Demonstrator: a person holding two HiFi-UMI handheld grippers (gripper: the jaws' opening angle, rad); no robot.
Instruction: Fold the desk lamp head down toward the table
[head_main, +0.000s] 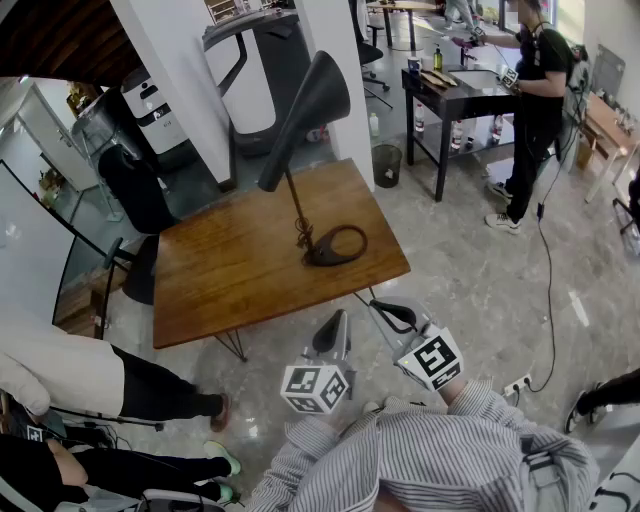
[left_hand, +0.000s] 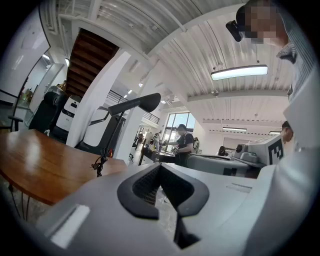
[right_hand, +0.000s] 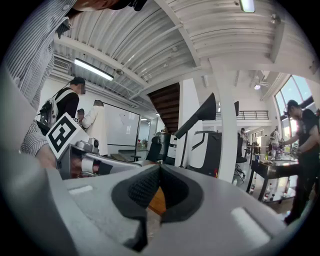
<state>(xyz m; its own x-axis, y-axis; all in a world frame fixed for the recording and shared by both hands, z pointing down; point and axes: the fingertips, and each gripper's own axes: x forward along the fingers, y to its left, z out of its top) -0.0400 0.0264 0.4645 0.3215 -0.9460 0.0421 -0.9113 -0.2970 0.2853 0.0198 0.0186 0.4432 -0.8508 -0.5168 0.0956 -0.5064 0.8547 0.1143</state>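
Standing on the table (head_main: 230, 280) near its right edge, the desk lamp (head_main: 303, 236) is tilting its lamp head (head_main: 318, 95) upward. Off the near edge, the left hand-held gripper (head_main: 338, 320) and right hand-held gripper (head_main: 378, 303) are hovering, jaws pressed together, empty. Likely best: one steadying the ring base (head_main: 322, 257) while the other is pressing the head down gently. Only the head view is showing that base; the gripper views are giving the head's side profile.

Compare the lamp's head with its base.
The head is a flaring cone; the base is a flat open ring. The head sits high on the stem, tilted upward; the base lies flat on the table. Both are black.
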